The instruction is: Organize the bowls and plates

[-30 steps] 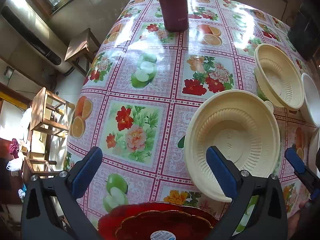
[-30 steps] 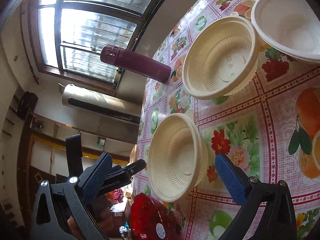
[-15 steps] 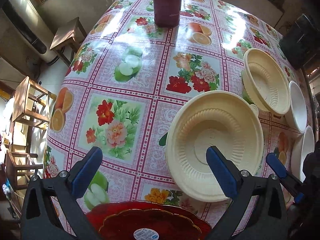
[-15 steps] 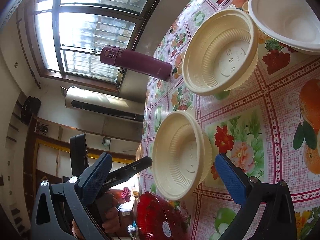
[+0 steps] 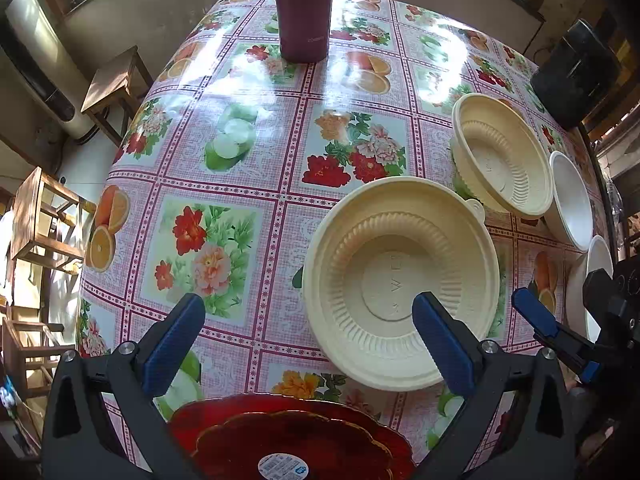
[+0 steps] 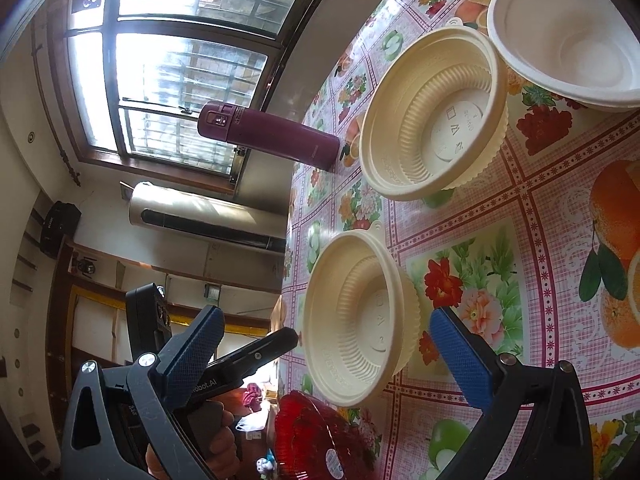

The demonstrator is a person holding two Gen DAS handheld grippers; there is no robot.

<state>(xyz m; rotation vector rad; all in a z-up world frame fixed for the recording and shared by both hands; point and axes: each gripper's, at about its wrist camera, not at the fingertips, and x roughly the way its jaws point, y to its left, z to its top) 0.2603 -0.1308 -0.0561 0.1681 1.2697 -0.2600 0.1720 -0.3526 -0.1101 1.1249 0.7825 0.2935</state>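
A cream ribbed bowl (image 5: 400, 280) sits near the table's front; it shows in the right wrist view (image 6: 356, 320) too. A second cream bowl (image 5: 504, 160) stands behind it to the right, also in the right wrist view (image 6: 432, 116). White bowls (image 5: 570, 200) (image 6: 568, 32) lie at the far right. A red glass plate (image 5: 292, 436) (image 6: 316, 440) lies at the front edge. My left gripper (image 5: 308, 336) is open and empty, above the red plate, its right finger over the near bowl. My right gripper (image 6: 324, 356) is open and empty, straddling the near bowl.
A maroon thermos (image 5: 306, 8) (image 6: 272, 136) stands at the back of the floral tablecloth (image 5: 240, 160). Wooden stools (image 5: 116, 84) stand on the floor at the left. A black object (image 5: 576, 72) is at the back right.
The left gripper has drawn back and risen slightly, so the near bowl sits more central. The right gripper has moved closer to the near cream bowl. Both stay open.
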